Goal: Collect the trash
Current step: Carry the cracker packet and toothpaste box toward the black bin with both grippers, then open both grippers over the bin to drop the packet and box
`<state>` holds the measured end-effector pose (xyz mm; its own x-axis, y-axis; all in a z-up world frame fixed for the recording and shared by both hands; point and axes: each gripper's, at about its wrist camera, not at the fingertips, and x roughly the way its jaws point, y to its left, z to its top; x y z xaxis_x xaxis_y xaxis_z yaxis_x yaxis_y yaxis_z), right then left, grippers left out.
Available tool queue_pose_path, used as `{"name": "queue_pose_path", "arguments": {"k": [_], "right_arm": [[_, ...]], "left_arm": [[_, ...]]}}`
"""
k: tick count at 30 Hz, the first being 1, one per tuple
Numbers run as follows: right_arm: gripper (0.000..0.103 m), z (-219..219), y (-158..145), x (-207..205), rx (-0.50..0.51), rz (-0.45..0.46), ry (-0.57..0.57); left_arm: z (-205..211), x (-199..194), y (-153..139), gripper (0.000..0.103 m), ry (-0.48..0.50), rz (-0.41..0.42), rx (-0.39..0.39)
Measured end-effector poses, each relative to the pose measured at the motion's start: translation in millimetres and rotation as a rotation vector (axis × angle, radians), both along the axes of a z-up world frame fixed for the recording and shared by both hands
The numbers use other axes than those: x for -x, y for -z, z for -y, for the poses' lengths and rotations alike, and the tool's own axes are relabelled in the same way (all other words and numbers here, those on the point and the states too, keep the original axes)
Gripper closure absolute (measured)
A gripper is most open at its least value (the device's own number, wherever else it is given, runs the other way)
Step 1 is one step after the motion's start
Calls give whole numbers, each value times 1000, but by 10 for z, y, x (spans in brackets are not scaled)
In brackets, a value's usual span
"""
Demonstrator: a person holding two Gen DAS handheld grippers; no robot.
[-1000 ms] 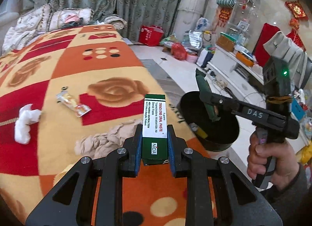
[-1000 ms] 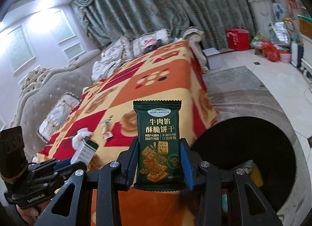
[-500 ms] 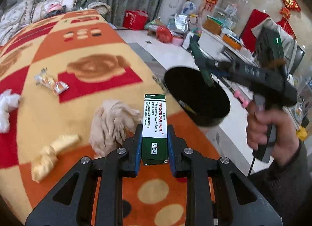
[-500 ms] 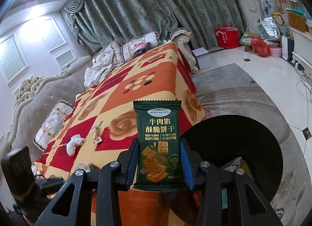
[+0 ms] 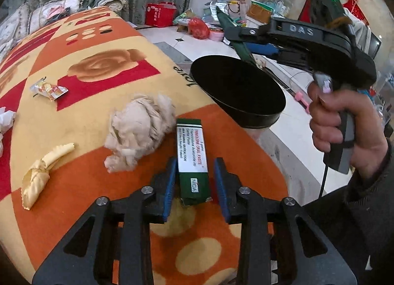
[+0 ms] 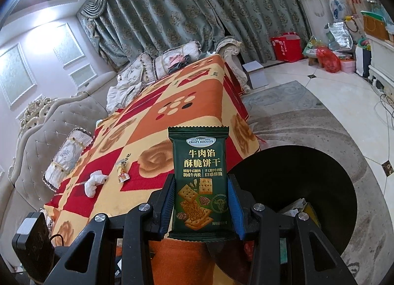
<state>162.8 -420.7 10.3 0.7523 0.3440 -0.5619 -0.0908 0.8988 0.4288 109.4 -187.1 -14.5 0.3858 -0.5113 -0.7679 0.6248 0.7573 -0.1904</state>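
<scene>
My left gripper [image 5: 194, 184] is open, its blue pads apart on either side of a green and white paste box [image 5: 192, 159] that lies on the bed blanket [image 5: 98, 117] between them. My right gripper [image 6: 200, 201] is shut on a green biscuit packet [image 6: 200, 181], held above the bed's foot beside the black trash bin [image 6: 295, 186]. In the left wrist view the right gripper's body [image 5: 307, 36] hangs over the bin [image 5: 236, 93]. A crumpled beige tissue [image 5: 140, 130], a yellow wrapper [image 5: 41, 174] and a candy wrapper [image 5: 49, 88] lie on the blanket.
A white crumpled tissue [image 6: 94, 181] lies further up the bed. Pillows [image 6: 172, 61] sit at the far end. Red bags and boxes [image 5: 160, 14] clutter the floor by the curtains. A white cabinet [image 6: 381, 68] stands at right. The bin holds some trash [image 6: 300, 208].
My left gripper has opened and the paste box now rests on the blanket between the pads. The left view swung closer to the bed's corner. The right gripper still holds the packet.
</scene>
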Motion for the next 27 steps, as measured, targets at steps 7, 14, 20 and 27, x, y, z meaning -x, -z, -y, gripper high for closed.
{"name": "queue_pose_path", "arguments": {"k": [7,14,20,27], "right_arm": [[64,26,13,22,3,-1,-1],[64,190,7,55,1,4,52],[64,294,18,58,9,2,83],[64,387,76,10,32,-23,127]], "left_arm": [[58,3,31,80,-9,20,-12],[216,-124,-181,81,-2,60,15],[469,-299,-328,81,-15,81,41],[806,-579,-264,81,-21,19,97]]}}
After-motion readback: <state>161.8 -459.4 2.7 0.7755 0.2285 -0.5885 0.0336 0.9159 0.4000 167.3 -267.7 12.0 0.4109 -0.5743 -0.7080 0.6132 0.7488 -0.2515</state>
